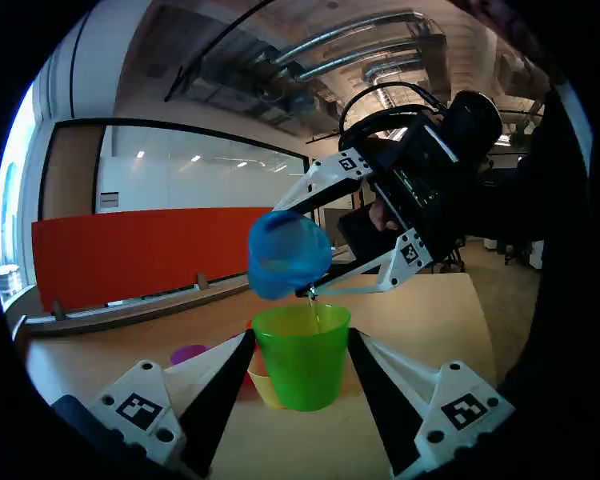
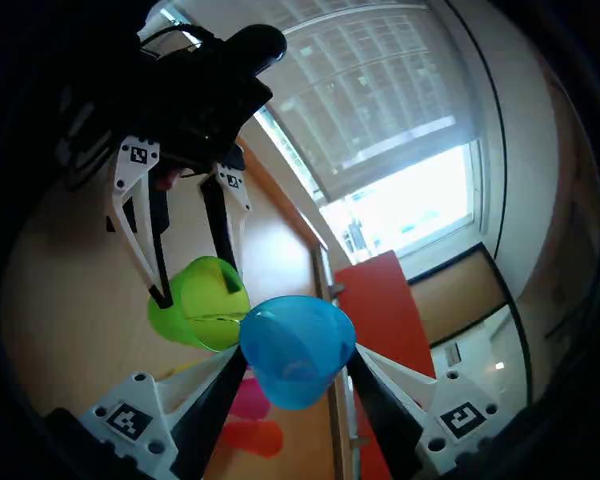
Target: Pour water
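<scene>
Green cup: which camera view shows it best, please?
The left gripper view. There the green cup is upright and near, whole from rim to base, between that gripper's fingers. The right gripper view shows the green cup farther off and slanted, beside the blue cup.

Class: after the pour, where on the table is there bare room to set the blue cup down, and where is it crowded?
In the left gripper view, bare table stretches right of the green cup to the far edge. Left of the green cup it is crowded: a purple cup and a yellow cup stand close by.
</scene>
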